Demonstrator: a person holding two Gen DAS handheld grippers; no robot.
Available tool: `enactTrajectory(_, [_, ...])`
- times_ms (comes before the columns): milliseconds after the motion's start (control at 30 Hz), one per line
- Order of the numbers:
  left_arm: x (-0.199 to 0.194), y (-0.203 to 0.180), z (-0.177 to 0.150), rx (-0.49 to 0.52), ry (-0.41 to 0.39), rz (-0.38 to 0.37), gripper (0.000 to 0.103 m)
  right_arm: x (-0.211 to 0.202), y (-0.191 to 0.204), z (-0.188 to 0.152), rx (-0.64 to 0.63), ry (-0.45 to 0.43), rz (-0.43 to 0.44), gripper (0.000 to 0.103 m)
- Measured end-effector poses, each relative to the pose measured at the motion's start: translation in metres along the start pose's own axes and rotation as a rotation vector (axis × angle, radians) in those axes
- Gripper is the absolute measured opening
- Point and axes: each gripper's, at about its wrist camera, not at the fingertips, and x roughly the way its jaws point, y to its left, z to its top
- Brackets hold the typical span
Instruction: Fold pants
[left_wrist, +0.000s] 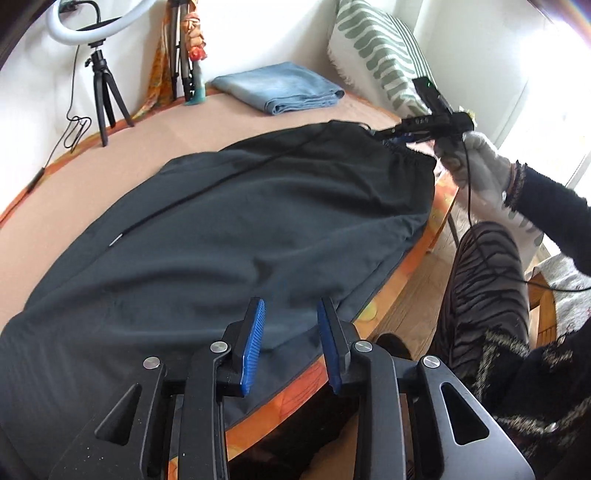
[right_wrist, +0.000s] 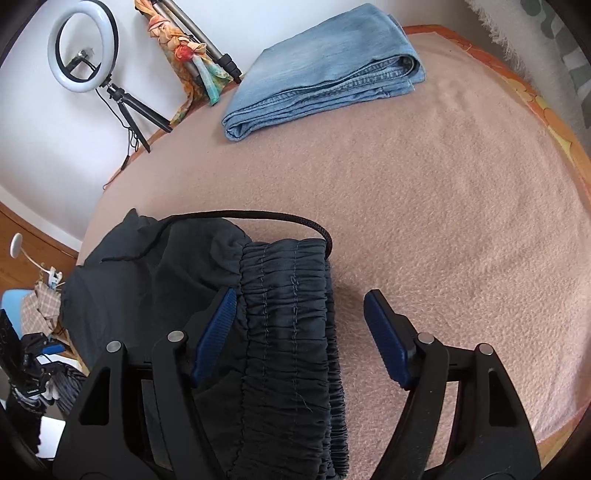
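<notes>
Dark grey pants (left_wrist: 229, 236) lie spread across the pink blanket (left_wrist: 110, 173), their elastic waistband (right_wrist: 291, 332) at the far right end with a black drawstring (right_wrist: 280, 218) trailing off it. My left gripper (left_wrist: 291, 343) is open and empty, hovering over the near edge of the pants. My right gripper (right_wrist: 299, 339) is open, its blue pads (right_wrist: 216, 328) either side of the waistband, which runs between the jaws. In the left wrist view the right gripper (left_wrist: 399, 133) sits at the waistband, held by a white-gloved hand (left_wrist: 476, 166).
Folded light blue jeans (right_wrist: 325, 62) lie at the far side of the blanket. A ring light on a tripod (right_wrist: 83, 46) and a second tripod with a scarf (right_wrist: 184, 48) stand by the wall. A patterned pillow (left_wrist: 380, 51) leans at the back. The orange table edge (left_wrist: 399, 277) borders the floor.
</notes>
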Motion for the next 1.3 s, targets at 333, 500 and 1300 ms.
enactTrajectory(333, [0.024, 0.026, -0.037, 0.117, 0.126, 0.143, 0.030, -0.066, 0.090, -0.020, -0.304, -0.037, 0.003, 0.075])
enactTrajectory(500, [0.023, 0.045, -0.057, 0.124, 0.179, 0.206, 0.030, -0.050, 0.153, -0.067, -0.531, 0.116, 0.070, 0.072])
enactTrajectory(1300, [-0.007, 0.084, -0.080, 0.070, 0.101, 0.182, 0.001, 0.028, 0.250, -0.145, -0.972, 0.227, -0.039, 0.049])
